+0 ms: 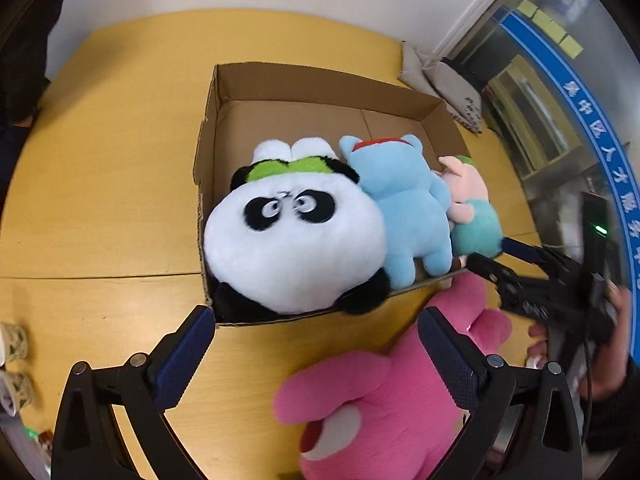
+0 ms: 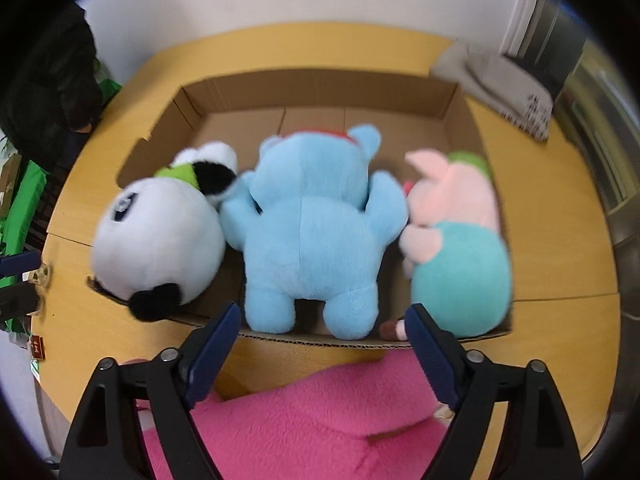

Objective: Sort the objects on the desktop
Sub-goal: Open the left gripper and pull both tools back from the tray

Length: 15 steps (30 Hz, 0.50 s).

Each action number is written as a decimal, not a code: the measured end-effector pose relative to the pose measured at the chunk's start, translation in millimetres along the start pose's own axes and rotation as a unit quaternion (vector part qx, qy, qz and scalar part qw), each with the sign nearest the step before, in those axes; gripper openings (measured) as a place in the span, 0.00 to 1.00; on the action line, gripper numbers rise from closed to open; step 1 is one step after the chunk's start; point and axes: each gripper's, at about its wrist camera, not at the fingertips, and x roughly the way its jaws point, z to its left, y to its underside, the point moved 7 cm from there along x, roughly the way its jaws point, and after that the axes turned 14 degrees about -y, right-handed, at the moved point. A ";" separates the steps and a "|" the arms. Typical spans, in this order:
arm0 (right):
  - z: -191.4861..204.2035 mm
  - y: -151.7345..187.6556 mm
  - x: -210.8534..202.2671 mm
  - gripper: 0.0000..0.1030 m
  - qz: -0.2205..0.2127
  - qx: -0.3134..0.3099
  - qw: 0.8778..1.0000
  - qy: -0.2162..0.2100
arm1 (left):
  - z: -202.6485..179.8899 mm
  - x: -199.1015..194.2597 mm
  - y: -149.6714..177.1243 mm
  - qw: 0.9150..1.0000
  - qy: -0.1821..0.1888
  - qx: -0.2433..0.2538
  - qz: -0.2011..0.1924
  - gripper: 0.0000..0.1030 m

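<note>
An open cardboard box (image 1: pixel 256 84) (image 2: pixel 320 88) on the yellow table holds a panda plush (image 1: pixel 296 240) (image 2: pixel 160 232) at the left, a blue plush (image 1: pixel 412 216) (image 2: pixel 316 232) in the middle and a pink pig plush in teal (image 1: pixel 472 208) (image 2: pixel 460 240) at the right. A big pink plush (image 1: pixel 384 408) (image 2: pixel 304 420) lies on the table in front of the box. My left gripper (image 1: pixel 316 344) is open and empty in front of the panda. My right gripper (image 2: pixel 324 340) (image 1: pixel 492 260) is open and empty above the pink plush, near the box's front wall.
A grey cushion (image 1: pixel 444 80) (image 2: pixel 496 84) lies at the table's far right corner. Small white cups (image 1: pixel 14 344) stand at the left edge. A dark jacket (image 2: pixel 52 80) hangs at the far left. A glass door with a blue band (image 1: pixel 580 92) is on the right.
</note>
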 end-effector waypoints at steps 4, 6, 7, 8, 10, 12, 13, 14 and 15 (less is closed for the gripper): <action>1.2 1.8 -30.8 0.85 -0.026 -0.016 0.999 0.016 | -24.9 -0.4 -1.9 0.999 -0.033 -0.014 0.015 0.99; -6.4 0.3 -34.2 0.85 -0.026 -0.011 0.999 0.018 | -34.3 -0.9 6.3 0.999 -0.042 -0.023 0.019 0.99; -9.9 0.0 -36.0 0.85 -0.026 -0.009 0.999 0.019 | -40.4 -0.5 8.1 0.998 -0.046 -0.024 0.019 0.99; -11.7 2.7 -38.7 0.85 -0.025 -0.009 0.999 0.019 | -45.3 -1.0 10.7 0.998 -0.052 -0.024 0.018 0.99; -15.3 8.3 -44.2 0.85 -0.023 -0.010 1.000 0.019 | -55.4 -1.3 15.4 0.998 -0.053 -0.021 0.016 0.99; -18.9 13.8 -49.7 0.85 -0.021 -0.010 1.000 0.018 | -63.5 -5.1 20.5 0.998 -0.052 -0.019 0.015 0.99; -20.7 16.6 -52.3 0.85 -0.020 -0.011 1.000 0.018 | -66.7 -6.3 22.1 0.998 -0.051 -0.018 0.014 0.99; -22.5 19.8 -54.5 0.85 -0.019 -0.010 1.000 0.019 | -69.7 -7.5 23.7 0.998 -0.050 -0.018 0.014 0.99; -24.3 22.8 -56.5 0.85 -0.018 -0.010 1.000 0.019 | -72.4 -8.7 25.3 0.999 -0.049 -0.018 0.014 0.99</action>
